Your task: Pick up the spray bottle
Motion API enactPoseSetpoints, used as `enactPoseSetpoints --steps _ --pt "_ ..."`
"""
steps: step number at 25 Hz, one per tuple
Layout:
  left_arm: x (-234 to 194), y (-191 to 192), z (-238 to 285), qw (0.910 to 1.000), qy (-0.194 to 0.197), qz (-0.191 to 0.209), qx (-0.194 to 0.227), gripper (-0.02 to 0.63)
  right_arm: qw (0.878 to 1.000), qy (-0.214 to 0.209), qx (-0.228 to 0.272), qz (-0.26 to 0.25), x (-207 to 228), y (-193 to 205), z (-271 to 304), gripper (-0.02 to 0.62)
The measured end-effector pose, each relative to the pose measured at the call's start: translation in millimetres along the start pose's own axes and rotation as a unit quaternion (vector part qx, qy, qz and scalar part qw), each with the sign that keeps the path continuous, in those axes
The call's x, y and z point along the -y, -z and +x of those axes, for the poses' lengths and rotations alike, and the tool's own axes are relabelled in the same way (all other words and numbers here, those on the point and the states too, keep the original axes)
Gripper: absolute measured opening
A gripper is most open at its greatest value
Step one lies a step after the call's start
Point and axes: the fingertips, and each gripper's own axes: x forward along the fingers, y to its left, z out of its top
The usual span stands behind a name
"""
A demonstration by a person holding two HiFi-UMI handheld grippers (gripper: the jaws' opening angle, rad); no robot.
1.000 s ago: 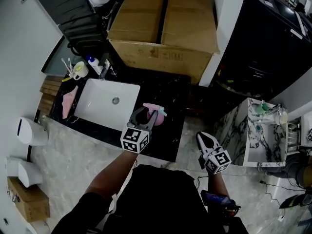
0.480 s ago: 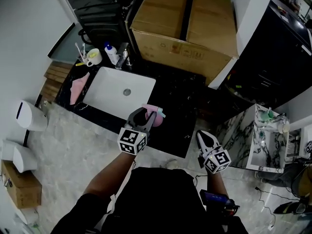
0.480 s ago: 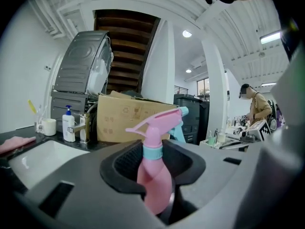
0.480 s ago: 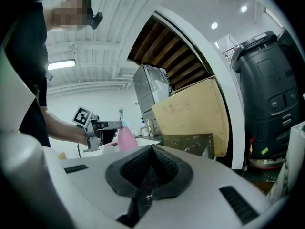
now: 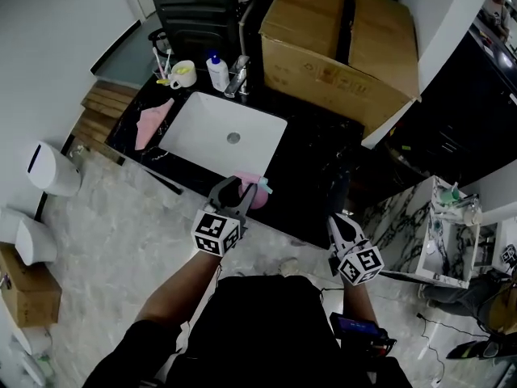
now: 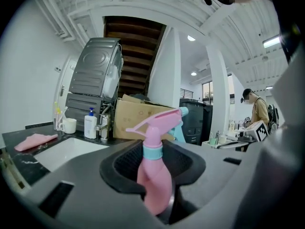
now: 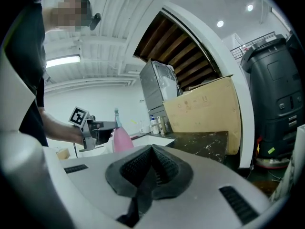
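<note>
While my left gripper (image 5: 234, 186) pinches the pink spray bottle (image 5: 257, 194) around its body, I use the white sink (image 5: 210, 132) as my reference for everything else. From the head view the bottle sits just off the sink's near right corner, over the front edge of the black counter (image 5: 315, 160). In the left gripper view the bottle (image 6: 155, 175) stands upright between the dark pads, its trigger head with the blue nozzle pointing right. I cannot tell whether its base touches the counter. My right gripper (image 5: 338, 223) hangs well to the right of the sink, past the counter's edge; in its own view the jaws (image 7: 150, 168) are pressed together with nothing between them. Behind the sink stand the faucet (image 5: 240, 75), a white pump bottle (image 5: 216, 73) and a cup (image 5: 183, 73). A pink cloth (image 5: 152, 122) lies just left of the sink, and a large cardboard box (image 5: 339, 47) stands beyond its far right corner.
</note>
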Motion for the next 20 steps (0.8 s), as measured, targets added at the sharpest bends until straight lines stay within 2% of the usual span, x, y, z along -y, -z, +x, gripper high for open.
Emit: enactPoseSetpoints --steps 20 --pt "-75 10 -159 0.9978 -0.06 -0.009 0.025 0.137 0.997 -0.064 -0.014 -0.038 -136 6 47 0.026"
